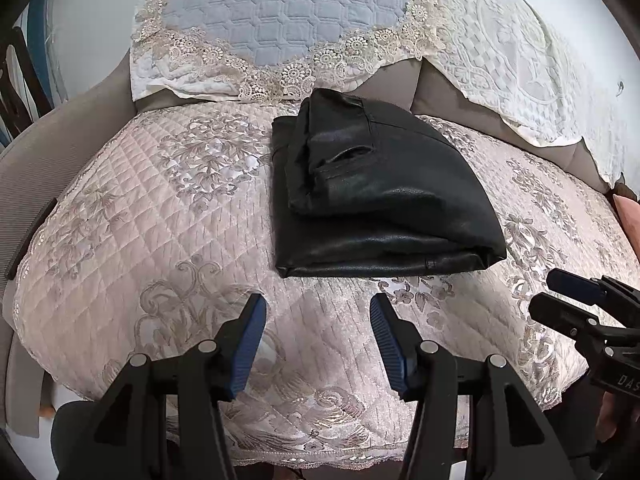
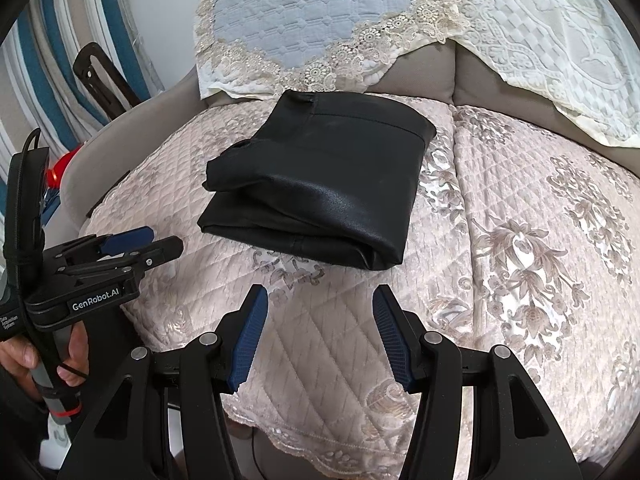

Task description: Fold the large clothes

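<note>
A black leather-look garment (image 1: 372,196) lies folded into a compact stack on the quilted beige sofa cover (image 1: 140,220); it also shows in the right wrist view (image 2: 320,184). My left gripper (image 1: 318,308) is open and empty, hovering over the cover just in front of the stack. My right gripper (image 2: 320,300) is open and empty, also in front of the stack and apart from it. The right gripper (image 1: 556,292) shows at the right edge of the left wrist view, and the left gripper (image 2: 160,240) at the left of the right wrist view.
A blue quilted, lace-edged cover (image 1: 280,12) and a white lace cover (image 1: 512,52) drape the sofa back. The grey armrest (image 1: 44,152) is at the left. Striped fabric and a black frame (image 2: 104,76) stand beyond the armrest. The seat's front edge (image 2: 320,452) is near.
</note>
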{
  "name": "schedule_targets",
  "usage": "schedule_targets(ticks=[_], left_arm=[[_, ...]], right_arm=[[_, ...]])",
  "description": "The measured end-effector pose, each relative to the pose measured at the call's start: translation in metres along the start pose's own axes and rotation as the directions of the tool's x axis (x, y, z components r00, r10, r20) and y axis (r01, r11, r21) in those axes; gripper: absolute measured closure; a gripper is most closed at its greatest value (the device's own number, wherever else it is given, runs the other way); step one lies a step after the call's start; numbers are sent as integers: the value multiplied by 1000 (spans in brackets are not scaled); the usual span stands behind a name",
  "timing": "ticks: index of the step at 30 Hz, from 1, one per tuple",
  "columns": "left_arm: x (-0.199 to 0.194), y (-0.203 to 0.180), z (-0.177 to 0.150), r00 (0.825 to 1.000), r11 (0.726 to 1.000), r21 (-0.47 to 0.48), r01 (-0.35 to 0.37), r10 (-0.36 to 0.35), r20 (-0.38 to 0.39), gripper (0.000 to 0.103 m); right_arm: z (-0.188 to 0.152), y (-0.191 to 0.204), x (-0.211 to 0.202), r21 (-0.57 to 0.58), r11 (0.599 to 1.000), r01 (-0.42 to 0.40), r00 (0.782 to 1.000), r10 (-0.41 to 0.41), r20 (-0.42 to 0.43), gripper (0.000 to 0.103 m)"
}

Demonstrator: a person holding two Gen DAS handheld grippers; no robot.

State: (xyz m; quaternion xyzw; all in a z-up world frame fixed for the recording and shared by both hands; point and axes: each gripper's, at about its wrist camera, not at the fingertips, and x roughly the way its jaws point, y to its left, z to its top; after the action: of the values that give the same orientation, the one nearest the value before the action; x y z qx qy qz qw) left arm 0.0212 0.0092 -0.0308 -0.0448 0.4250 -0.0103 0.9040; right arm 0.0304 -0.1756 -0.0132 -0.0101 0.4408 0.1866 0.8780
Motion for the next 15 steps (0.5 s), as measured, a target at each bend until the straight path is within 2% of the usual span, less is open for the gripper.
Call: schedule_targets(ticks=[15], left_arm=[[0,-2,-1,1000,1000,7,-14,14,2,47]], right_arm=[[0,1,-1,-2,1000,3,1000,-3,2,47]])
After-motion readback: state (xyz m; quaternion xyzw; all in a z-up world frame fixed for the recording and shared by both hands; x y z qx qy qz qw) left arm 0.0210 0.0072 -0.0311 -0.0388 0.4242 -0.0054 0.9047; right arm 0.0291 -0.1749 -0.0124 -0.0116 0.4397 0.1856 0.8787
